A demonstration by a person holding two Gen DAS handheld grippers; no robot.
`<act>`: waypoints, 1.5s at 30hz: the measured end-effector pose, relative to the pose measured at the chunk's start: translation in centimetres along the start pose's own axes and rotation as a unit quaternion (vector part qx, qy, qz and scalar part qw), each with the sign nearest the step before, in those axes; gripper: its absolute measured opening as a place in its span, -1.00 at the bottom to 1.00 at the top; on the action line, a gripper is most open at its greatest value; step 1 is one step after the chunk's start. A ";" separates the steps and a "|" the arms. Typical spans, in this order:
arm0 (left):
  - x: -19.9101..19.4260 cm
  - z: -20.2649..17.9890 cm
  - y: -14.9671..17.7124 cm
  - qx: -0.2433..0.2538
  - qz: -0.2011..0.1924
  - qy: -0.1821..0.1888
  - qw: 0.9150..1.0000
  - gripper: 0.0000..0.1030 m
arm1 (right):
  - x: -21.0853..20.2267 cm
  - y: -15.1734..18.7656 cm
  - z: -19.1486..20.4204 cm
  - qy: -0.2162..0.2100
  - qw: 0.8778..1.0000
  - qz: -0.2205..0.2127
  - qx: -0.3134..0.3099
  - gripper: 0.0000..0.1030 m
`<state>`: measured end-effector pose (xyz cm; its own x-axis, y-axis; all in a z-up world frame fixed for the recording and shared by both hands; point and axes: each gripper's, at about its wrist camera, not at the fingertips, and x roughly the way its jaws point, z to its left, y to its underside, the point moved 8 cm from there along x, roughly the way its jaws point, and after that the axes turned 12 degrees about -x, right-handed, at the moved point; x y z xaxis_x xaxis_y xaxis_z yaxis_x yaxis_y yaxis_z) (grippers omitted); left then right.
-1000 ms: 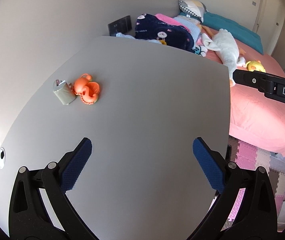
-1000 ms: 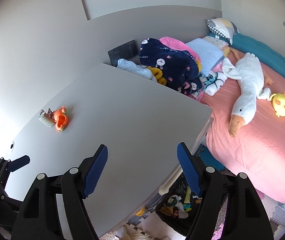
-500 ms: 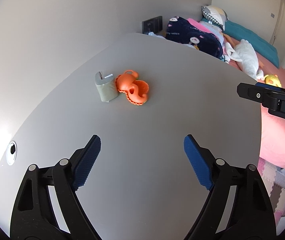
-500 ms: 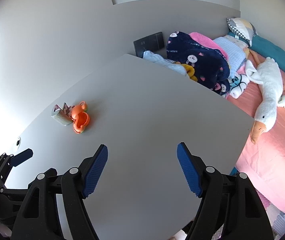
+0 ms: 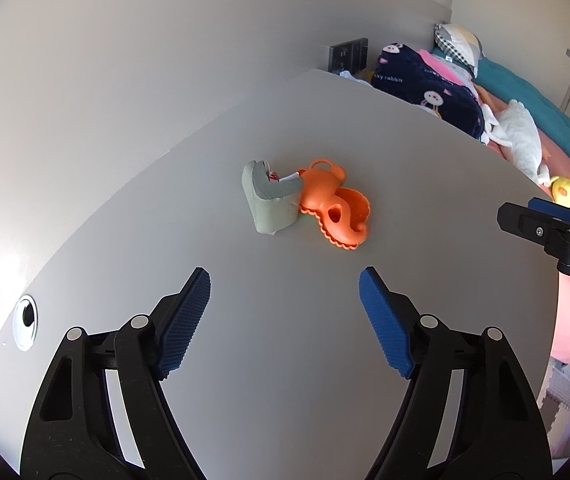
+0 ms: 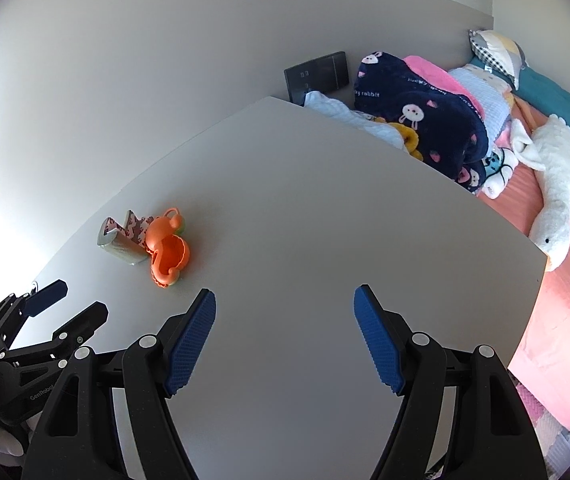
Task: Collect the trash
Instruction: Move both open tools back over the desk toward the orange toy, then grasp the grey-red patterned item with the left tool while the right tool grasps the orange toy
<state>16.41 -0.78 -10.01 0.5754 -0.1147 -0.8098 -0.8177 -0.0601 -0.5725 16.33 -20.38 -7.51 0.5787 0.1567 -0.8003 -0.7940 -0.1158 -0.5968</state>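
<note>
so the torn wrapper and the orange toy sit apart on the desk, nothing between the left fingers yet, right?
Not apart: the torn wrapper leans against the orange toy, touching, clearest in the left wrist view. The left gripper is closing, with nothing between its fingers.

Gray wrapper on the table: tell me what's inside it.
The gray wrapper gapes open at the top; only a red-and-white scrap shows inside. Its lower interior is hidden by its own walls.

orange toy (image 5: 335, 210) (grey wrapper (image 5: 271, 206))

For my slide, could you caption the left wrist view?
Left gripper, jaws closing on nothing, nears crumpled wrapper touching orange toy.
</note>
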 end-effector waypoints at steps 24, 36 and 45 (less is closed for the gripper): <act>6.1 1.9 -4.6 -0.050 0.015 0.031 0.998 -0.09 | 5.8 -3.7 2.8 -0.019 0.999 0.022 -0.019 0.40; 5.5 5.7 -5.5 -0.068 -0.011 -0.005 0.998 -0.32 | 7.6 -4.3 5.9 -0.042 0.997 0.030 -0.049 0.41; 4.0 10.0 -5.0 -0.099 -0.018 -0.034 0.994 -0.32 | 9.3 -4.5 9.5 -0.060 0.994 0.038 -0.081 0.40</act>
<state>22.94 9.02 -11.71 0.5983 -0.0418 -0.8001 -0.7801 -0.2581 -0.5699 23.54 -9.04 -11.74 0.4847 0.2559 -0.8364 -0.7880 -0.2874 -0.5445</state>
